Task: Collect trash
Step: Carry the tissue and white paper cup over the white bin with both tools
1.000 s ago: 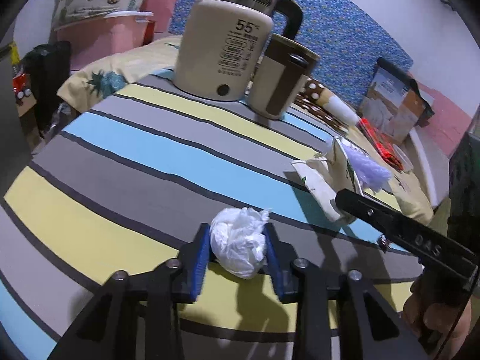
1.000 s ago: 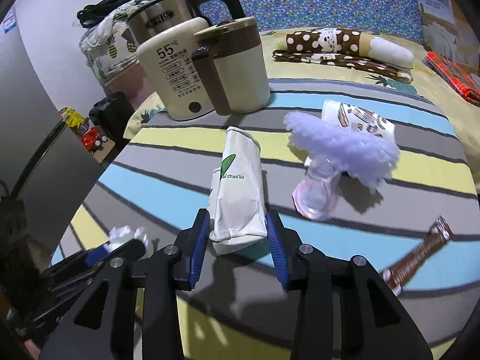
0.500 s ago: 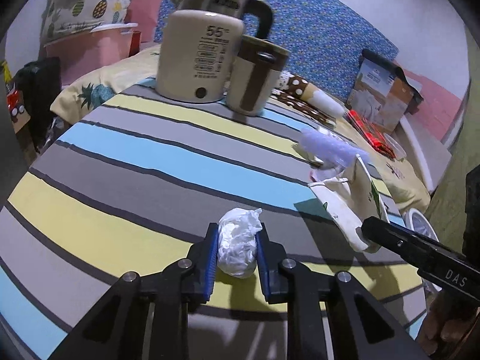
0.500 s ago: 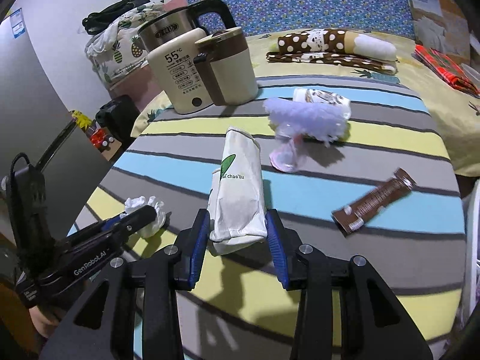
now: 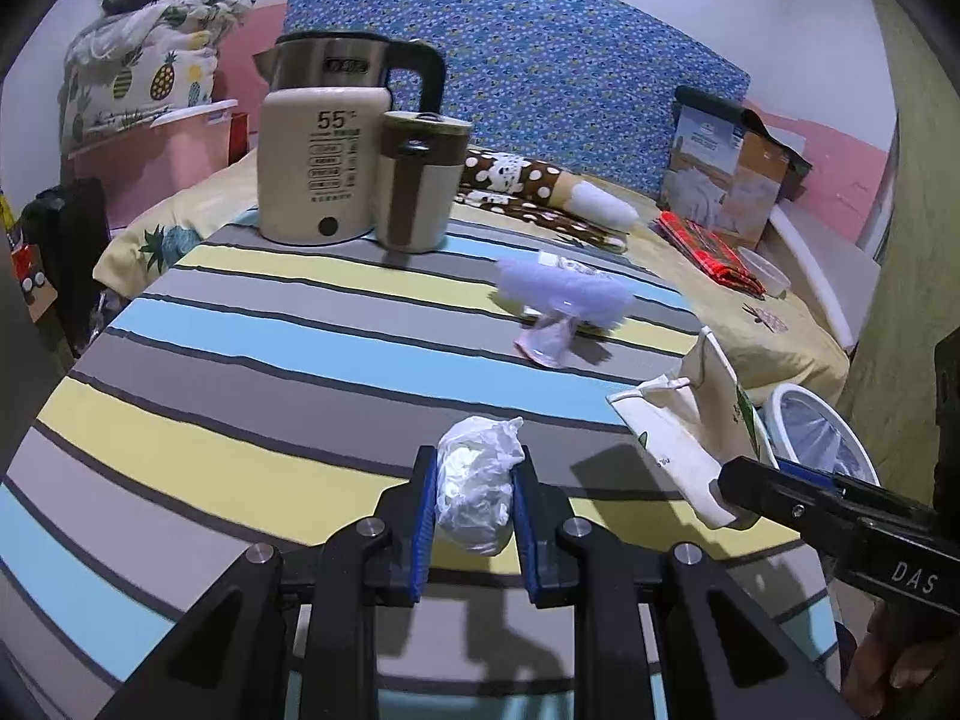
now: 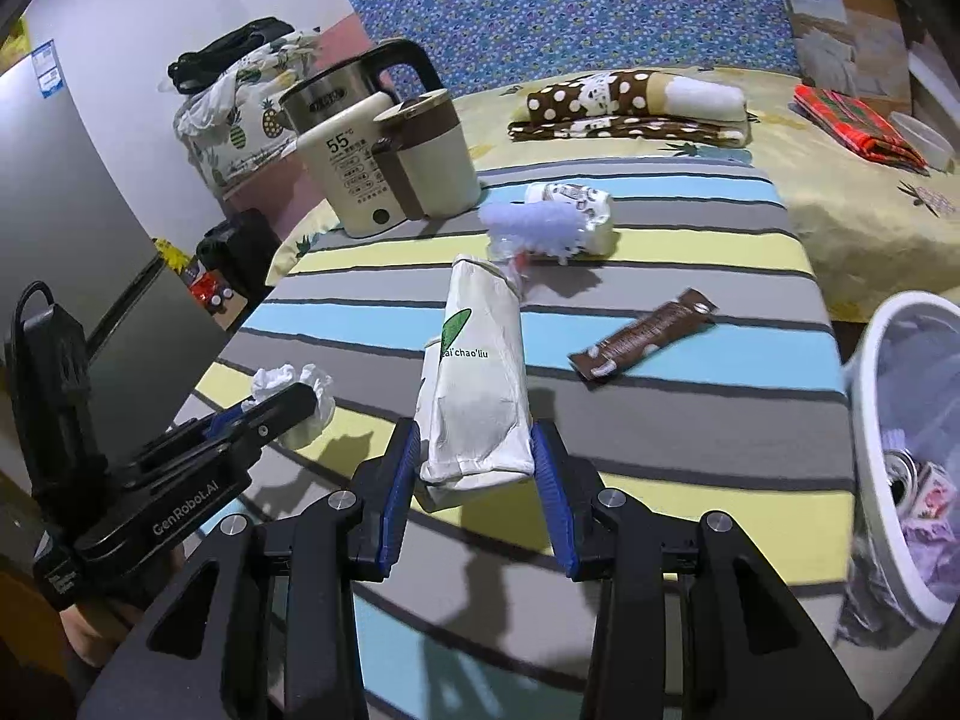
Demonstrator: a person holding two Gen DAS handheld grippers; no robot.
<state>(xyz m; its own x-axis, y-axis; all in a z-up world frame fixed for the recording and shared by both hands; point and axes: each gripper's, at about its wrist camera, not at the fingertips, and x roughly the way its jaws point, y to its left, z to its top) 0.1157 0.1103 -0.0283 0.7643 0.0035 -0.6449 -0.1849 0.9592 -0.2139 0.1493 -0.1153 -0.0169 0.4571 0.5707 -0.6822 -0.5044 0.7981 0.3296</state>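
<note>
My left gripper is shut on a crumpled white tissue wad, held above the striped tablecloth. The wad also shows in the right wrist view. My right gripper is shut on a white paper bag with a green leaf print, lifted off the table; the bag also shows in the left wrist view. A white trash bin with a liner stands off the table's right edge and holds some trash. A brown snack wrapper and a purple frilly plastic piece lie on the table.
A cream kettle and a brown-and-cream mug stand at the table's far side. A printed paper cup lies behind the purple piece. A bed with a polka-dot cloth and a box is beyond.
Both grippers have drawn back and risen with their loads. The views have swung right, and the trash bin has come into view at the table's right edge.
</note>
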